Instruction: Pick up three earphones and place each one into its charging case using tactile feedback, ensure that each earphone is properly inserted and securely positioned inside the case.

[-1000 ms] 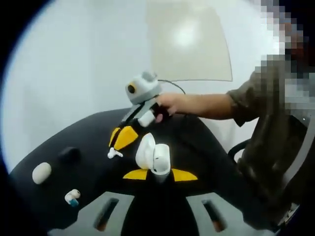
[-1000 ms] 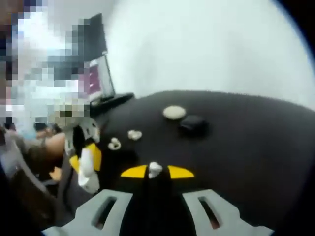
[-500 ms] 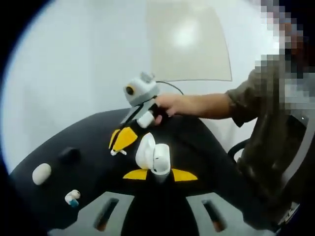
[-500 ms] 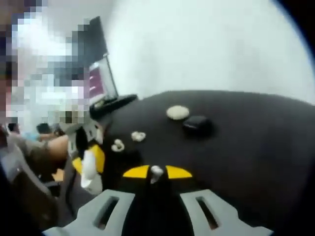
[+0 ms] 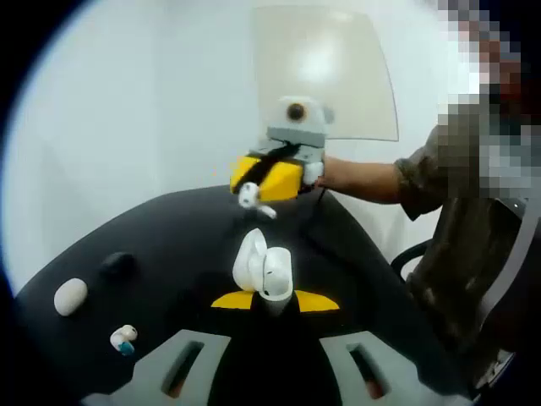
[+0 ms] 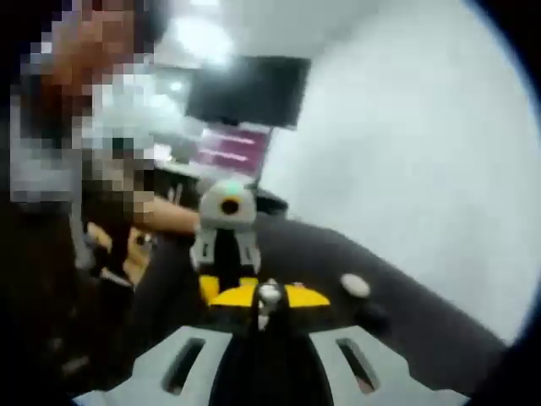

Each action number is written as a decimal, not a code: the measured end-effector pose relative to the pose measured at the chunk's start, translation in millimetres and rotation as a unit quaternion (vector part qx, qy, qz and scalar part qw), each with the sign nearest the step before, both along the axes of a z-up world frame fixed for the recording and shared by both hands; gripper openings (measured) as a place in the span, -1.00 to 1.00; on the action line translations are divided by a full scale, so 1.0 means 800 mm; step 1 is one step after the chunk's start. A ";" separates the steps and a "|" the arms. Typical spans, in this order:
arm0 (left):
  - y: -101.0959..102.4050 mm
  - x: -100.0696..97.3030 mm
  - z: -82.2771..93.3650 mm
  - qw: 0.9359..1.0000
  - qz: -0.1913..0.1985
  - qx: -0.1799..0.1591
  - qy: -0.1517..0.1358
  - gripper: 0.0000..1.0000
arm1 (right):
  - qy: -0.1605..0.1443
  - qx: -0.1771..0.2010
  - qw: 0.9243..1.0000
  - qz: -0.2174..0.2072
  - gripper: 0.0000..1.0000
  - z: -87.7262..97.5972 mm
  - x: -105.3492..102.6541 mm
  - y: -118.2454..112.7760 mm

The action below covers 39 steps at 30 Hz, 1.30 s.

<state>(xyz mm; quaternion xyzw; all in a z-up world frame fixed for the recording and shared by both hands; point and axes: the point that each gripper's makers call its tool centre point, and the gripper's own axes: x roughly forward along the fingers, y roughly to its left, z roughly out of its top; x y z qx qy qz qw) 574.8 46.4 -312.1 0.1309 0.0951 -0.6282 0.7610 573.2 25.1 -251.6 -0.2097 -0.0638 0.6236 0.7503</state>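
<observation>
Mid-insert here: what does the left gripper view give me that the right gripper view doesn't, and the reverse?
The left gripper view adds the open white charging case clamped in the left tongs, a loose blue-tipped earphone on the table, and a beige wall panel. The right gripper view adds a dark monitor and a lit screen behind. Shared: the white earphone held in the right tongs, the closed white case and the black table.
</observation>
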 end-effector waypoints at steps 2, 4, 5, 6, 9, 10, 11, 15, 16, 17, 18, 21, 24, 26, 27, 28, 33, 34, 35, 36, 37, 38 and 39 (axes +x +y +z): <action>0.000 0.001 0.000 1.000 0.000 0.000 0.001 -0.74 | -0.004 0.001 1.000 0.011 -0.74 -0.001 -0.005 0.002; 0.001 0.001 0.000 1.000 0.000 -0.001 0.001 -0.74 | -0.015 -0.003 1.000 0.018 -0.74 -0.001 -0.008 0.005; 0.001 0.002 0.000 1.000 0.000 -0.001 0.001 -0.74 | -0.020 -0.007 1.000 0.021 -0.74 -0.002 -0.009 0.006; 0.001 0.002 0.000 1.000 0.000 -0.001 0.001 -0.74 | -0.035 -0.016 0.999 0.021 -0.74 -0.003 -0.008 0.007; 0.002 0.002 0.000 1.000 0.000 -0.001 0.001 -0.74 | -0.050 -0.027 0.998 0.027 -0.74 -0.005 -0.009 0.010; 0.002 0.002 0.000 1.000 -0.001 -0.001 0.001 -0.74 | -0.053 -0.030 0.998 0.030 -0.74 -0.006 -0.010 0.011; 0.002 0.002 0.000 1.000 -0.001 -0.001 0.001 -0.74 | -0.062 -0.040 0.997 0.032 -0.74 -0.010 -0.010 0.012; 0.002 0.001 0.000 1.000 -0.001 -0.001 0.001 -0.74 | -0.097 -0.058 0.993 0.031 -0.74 -0.017 -0.008 0.012; 0.002 0.001 0.000 1.000 0.000 -0.001 0.001 -0.74 | -0.097 -0.059 0.993 0.032 -0.74 -0.019 -0.009 0.012; 0.002 0.001 0.000 1.000 -0.001 -0.001 0.001 -0.74 | -0.103 -0.063 0.992 0.033 -0.74 -0.021 -0.009 0.012; 0.002 0.001 0.000 1.000 -0.001 -0.001 0.001 -0.74 | -0.120 -0.071 0.990 0.035 -0.74 -0.023 -0.008 0.012; 0.001 0.000 0.000 1.000 -0.001 -0.002 0.003 -0.74 | -0.158 -0.098 0.982 0.034 -0.74 -0.029 -0.005 0.011; 0.001 0.000 0.000 1.000 -0.001 -0.002 0.003 -0.74 | -0.182 -0.106 0.977 0.035 -0.74 -0.032 -0.006 0.013; 0.001 0.000 0.000 1.000 -0.001 -0.002 0.003 -0.74 | -0.187 -0.107 0.976 0.036 -0.74 -0.032 -0.008 0.015; 0.001 0.000 0.000 1.000 -0.001 -0.002 0.003 -0.74 | -0.191 -0.108 0.975 0.038 -0.74 -0.033 -0.010 0.017; 0.001 -0.001 0.000 1.000 -0.001 -0.002 0.004 -0.74 | -0.200 -0.112 0.973 0.036 -0.74 -0.034 -0.010 0.018; 0.001 -0.002 0.000 1.000 -0.001 -0.002 0.003 -0.74 | -0.215 -0.126 0.968 0.033 -0.74 -0.036 -0.014 0.017; 0.001 -0.003 0.000 1.000 -0.001 -0.002 0.003 -0.74 | -0.223 -0.132 0.965 0.033 -0.74 -0.037 -0.014 0.016; 0.001 -0.003 0.000 1.000 -0.001 -0.002 0.003 -0.74 | -0.228 -0.137 0.963 0.032 -0.74 -0.038 -0.014 0.016; 0.001 -0.003 0.000 1.000 -0.001 -0.002 0.003 -0.74 | -0.231 -0.141 0.962 0.034 -0.74 -0.040 -0.016 0.017; 0.001 -0.003 0.000 1.000 -0.001 -0.002 0.002 -0.74 | -0.237 -0.141 0.961 0.031 -0.74 -0.040 -0.016 0.019; 0.001 -0.003 0.000 1.000 -0.001 -0.001 0.002 -0.74 | -0.239 -0.144 0.960 0.033 -0.74 -0.040 -0.017 0.019; 0.001 -0.003 0.000 1.000 -0.001 -0.001 0.002 -0.74 | -0.243 -0.148 0.958 0.033 -0.74 -0.039 -0.016 0.020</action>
